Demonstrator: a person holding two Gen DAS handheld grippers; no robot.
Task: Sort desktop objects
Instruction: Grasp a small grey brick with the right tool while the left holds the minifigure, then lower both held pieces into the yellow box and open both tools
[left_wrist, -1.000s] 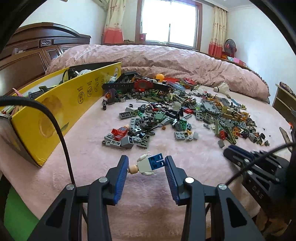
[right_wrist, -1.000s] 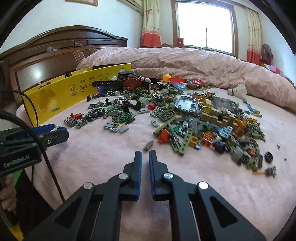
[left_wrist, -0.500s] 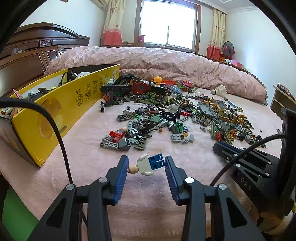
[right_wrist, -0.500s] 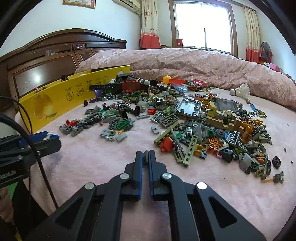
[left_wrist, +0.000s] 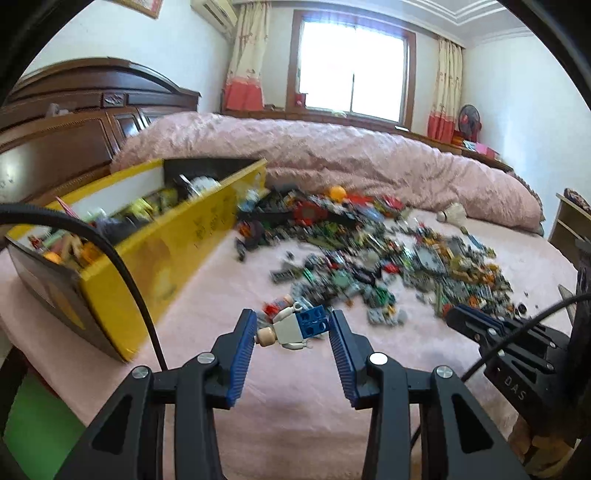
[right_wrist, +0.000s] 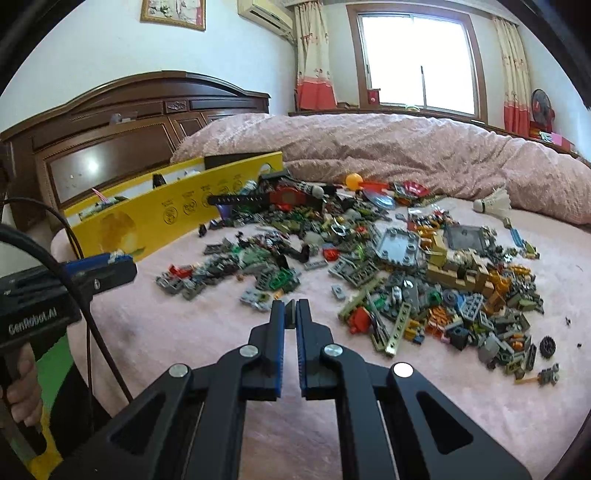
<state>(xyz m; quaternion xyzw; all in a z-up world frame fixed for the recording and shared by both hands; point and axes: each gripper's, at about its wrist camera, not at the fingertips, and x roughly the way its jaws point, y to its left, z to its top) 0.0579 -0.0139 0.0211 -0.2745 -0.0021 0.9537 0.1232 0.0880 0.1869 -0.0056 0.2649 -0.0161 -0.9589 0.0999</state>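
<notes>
Toy figure (left_wrist: 291, 328) sits crosswise between the left gripper (left_wrist: 292, 334) fingers, head toward 9 o'clock, blue legs toward 3 o'clock, lifted above the pink blanket (left_wrist: 221, 295). Fingers are at medium spread with the figure spanning the gap end to end; head end meets the left pad, leg end sits at the right pad, contact there hard to confirm. Judged: small, light, hard plastic, smooth and a bit slippery, arms and legs hinged so it can pivot or pop out of an end-to-end pinch. Better hold would be across the torso, flat front to back.

Yellow box (left_wrist: 177, 243) lies at 10 o'clock from the figure, open top, some pieces already inside, likely the drop target. Brick pile (left_wrist: 388, 258) spreads at 12 to 2 o'clock, heavily motion-blurred in the left view, single pieces unreadable there.

Right gripper (right_wrist: 290, 314) hovers near the pile's near edge, fingers almost closed on a small grey piece (right_wrist: 290, 313); only a sliver shows, so shape and grip firmness can't be told. Figure is nearly hidden in the right view. Box interior mostly hidden behind its wall. White shuttlecock (right_wrist: 493, 203) at the pile's far 1 o'clock.
</notes>
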